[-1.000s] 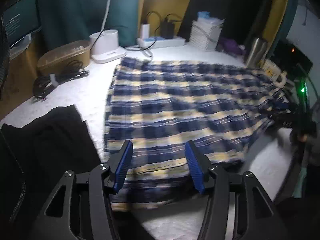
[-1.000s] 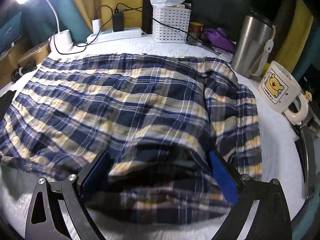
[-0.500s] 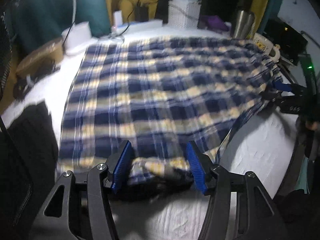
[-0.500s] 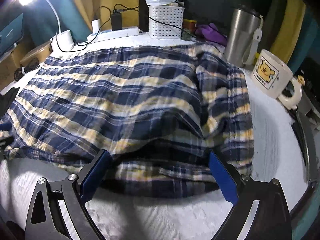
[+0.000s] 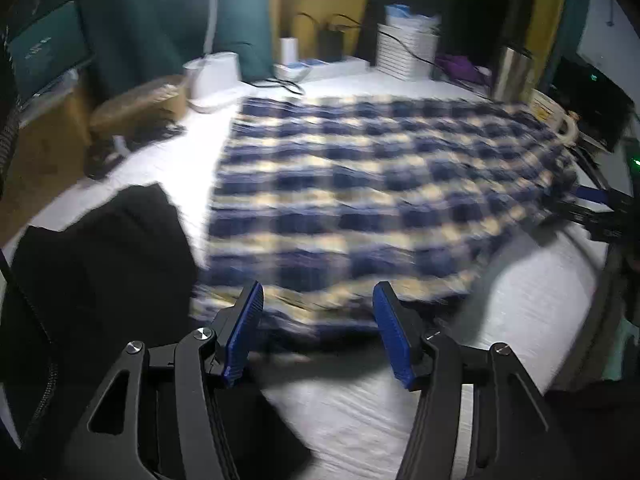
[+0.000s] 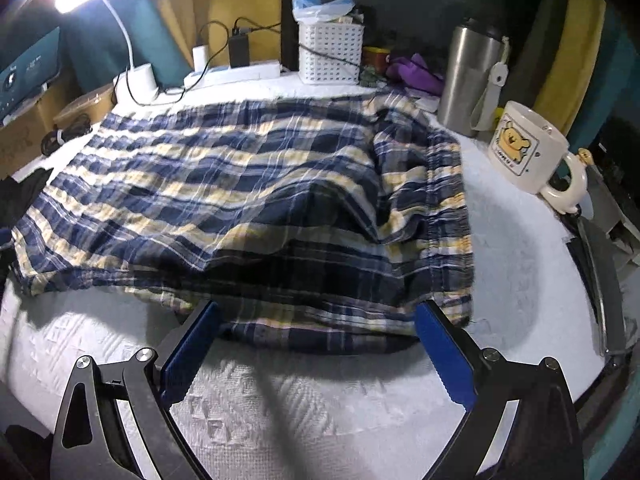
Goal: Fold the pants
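Note:
The blue and yellow plaid pants [image 5: 360,184] lie spread flat on the white textured tabletop [image 5: 360,412], blurred in the left wrist view. My left gripper [image 5: 318,292] hovers open at their near edge, the hem just between its blue pads, which do not press on it. In the right wrist view the pants [image 6: 240,184] show a rumpled waistband end at the right. My right gripper [image 6: 316,312] stands wide open at that end's near edge, pads clear of the cloth. It also shows in the left wrist view as the right gripper [image 5: 592,204] at the far right.
A black garment [image 5: 100,260] lies left of the pants. Behind them stand a bear mug [image 6: 524,148], a steel tumbler [image 6: 472,80], a white basket [image 6: 330,52], a power strip [image 6: 236,74] and a lamp base [image 6: 138,80]. Coiled cables [image 5: 120,148] sit at the left.
Both grippers have drawn back toward the near side, so less cloth lies between their fingers. The left view swung right and then back left. Neither gripper's opening has changed.

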The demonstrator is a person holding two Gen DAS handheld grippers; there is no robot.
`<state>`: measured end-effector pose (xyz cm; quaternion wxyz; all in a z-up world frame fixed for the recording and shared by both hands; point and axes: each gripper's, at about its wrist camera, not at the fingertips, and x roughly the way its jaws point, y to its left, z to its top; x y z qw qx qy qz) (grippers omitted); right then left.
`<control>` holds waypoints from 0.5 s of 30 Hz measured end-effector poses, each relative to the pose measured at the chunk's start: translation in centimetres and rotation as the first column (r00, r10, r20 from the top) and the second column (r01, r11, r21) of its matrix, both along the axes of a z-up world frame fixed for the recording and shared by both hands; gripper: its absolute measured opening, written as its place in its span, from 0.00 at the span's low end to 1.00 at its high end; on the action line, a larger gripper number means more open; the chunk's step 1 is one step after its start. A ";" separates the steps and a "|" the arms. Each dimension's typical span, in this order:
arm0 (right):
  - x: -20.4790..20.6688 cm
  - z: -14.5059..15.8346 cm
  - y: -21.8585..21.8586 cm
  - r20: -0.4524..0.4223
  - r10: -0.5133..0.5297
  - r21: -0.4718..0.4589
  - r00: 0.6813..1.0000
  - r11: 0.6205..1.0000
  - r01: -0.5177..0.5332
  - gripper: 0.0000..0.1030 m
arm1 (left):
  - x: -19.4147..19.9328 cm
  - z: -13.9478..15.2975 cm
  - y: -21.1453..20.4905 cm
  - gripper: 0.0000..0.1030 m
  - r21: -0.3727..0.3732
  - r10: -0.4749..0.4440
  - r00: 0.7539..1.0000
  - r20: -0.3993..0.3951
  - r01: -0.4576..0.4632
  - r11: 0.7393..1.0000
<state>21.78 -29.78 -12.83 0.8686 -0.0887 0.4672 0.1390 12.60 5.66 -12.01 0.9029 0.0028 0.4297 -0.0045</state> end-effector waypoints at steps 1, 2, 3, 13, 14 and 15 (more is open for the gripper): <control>0.1 0.4 -0.2 0.012 -0.008 0.000 1.000 1.000 0.008 0.95 | 0.5 0.1 0.8 0.55 0.009 0.028 1.000 0.000 -0.028 1.000; 0.1 0.7 -0.4 0.022 -0.014 0.002 1.000 1.000 0.013 0.95 | 0.8 0.1 1.4 0.55 0.009 0.042 0.999 0.003 -0.042 0.999; 0.2 1.0 -0.6 0.030 -0.021 0.007 0.999 1.000 0.021 0.95 | 1.2 0.2 2.0 0.55 0.004 0.056 0.998 0.011 -0.056 0.998; 1.0 0.6 -1.3 0.025 -0.054 0.018 0.998 0.998 0.054 0.95 | 2.8 -1.8 4.1 0.20 -0.050 0.063 0.998 -0.025 -0.064 0.997; 1.0 0.5 -1.2 0.024 -0.052 0.015 0.998 0.999 0.052 0.95 | 2.6 -1.9 4.2 0.11 -0.044 0.070 0.997 -0.018 -0.071 0.997; 1.0 0.4 -1.1 0.022 -0.051 0.012 0.998 0.999 0.050 0.95 | 2.5 -1.9 4.3 0.09 -0.036 0.077 0.997 -0.016 -0.078 0.996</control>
